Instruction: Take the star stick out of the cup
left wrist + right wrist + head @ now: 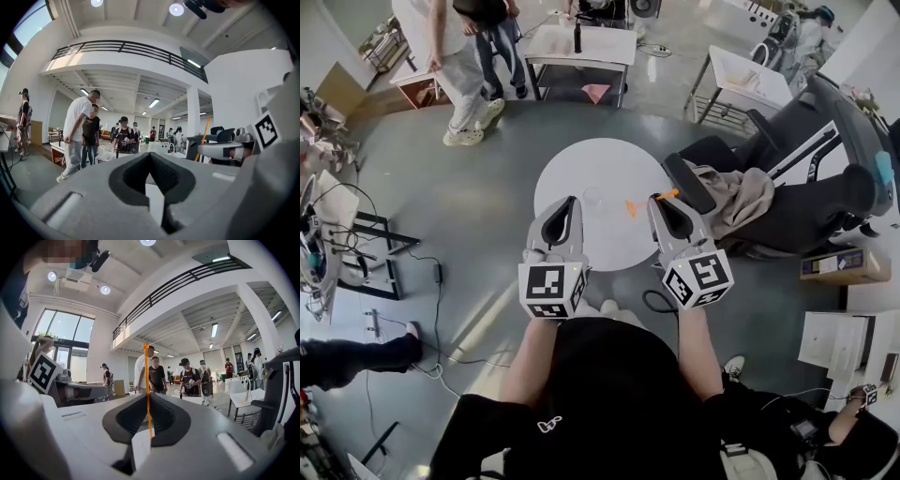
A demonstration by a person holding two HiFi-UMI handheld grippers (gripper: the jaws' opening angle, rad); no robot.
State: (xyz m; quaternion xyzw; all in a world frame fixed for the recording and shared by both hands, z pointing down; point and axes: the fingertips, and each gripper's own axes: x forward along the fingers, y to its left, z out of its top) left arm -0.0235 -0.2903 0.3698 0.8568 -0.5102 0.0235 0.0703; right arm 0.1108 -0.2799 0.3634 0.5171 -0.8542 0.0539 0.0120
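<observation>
Right gripper (659, 200) is clamped tight on the star stick (637, 203) — a thin, rigid orange rod; its star end lies just beside the cup (593, 198), outside it, over the round white table (581, 251); extraction judged complete. Left gripper (570, 202) is closed and empty, near the cup. Advice: hold firm pressure, as the slim, smooth rod may pivot; carry it clear of the light, transparent cup — easily toppled.
</observation>
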